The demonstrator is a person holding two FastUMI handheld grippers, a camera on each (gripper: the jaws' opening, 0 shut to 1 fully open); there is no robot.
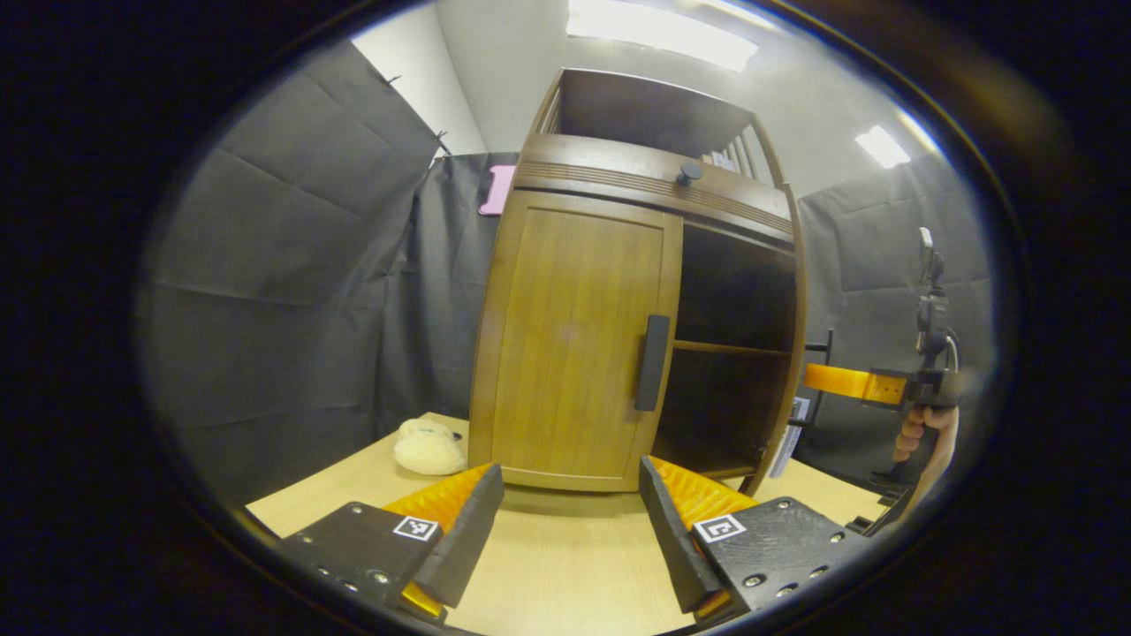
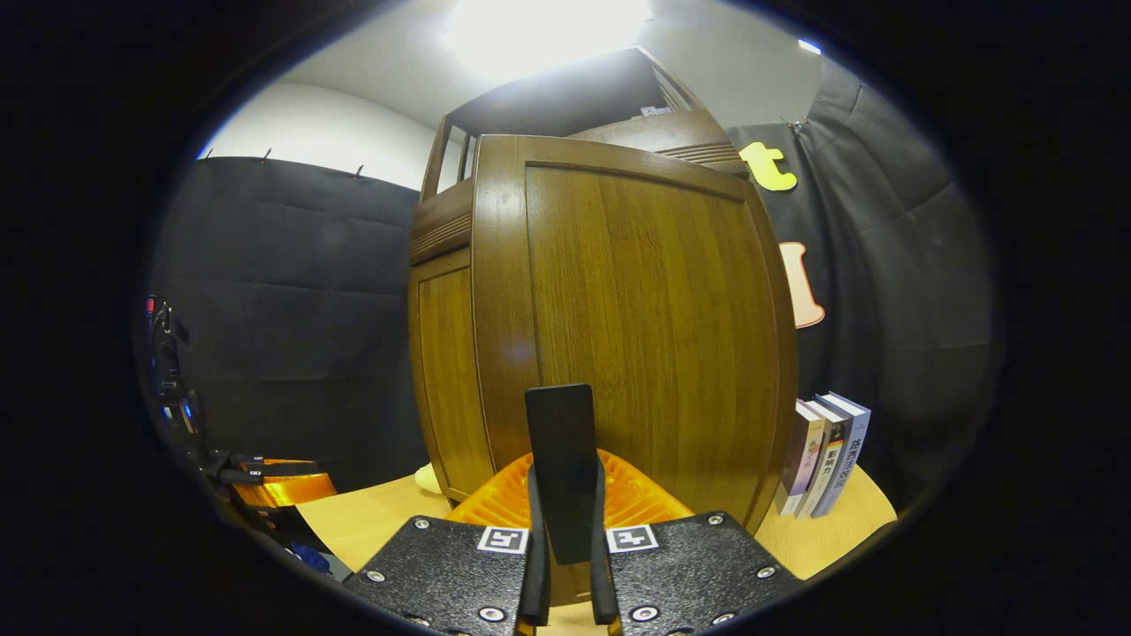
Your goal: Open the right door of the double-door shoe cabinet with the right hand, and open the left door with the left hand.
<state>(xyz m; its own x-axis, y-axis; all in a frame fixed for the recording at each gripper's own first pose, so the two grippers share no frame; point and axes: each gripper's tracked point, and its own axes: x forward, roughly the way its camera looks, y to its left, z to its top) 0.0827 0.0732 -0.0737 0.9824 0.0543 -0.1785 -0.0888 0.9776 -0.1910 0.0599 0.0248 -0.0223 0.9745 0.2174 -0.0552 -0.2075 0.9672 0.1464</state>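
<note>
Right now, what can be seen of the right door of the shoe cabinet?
The right door is a framed panel of brown wood grain, swung open; the left gripper view shows the dark compartment and shelf behind where it was. Its dark upright handle sits between the fingers of the right gripper, which press on it from both sides. The door stands upright above the tabletop, books beside it.

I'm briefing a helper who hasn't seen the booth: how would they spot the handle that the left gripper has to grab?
Find the wooden shoe cabinet standing on the pale table. Its left door is closed, beside the dark open compartment. The handle is the dark upright bar at that door's inner edge, unlike the small round knob on the band above.
</note>
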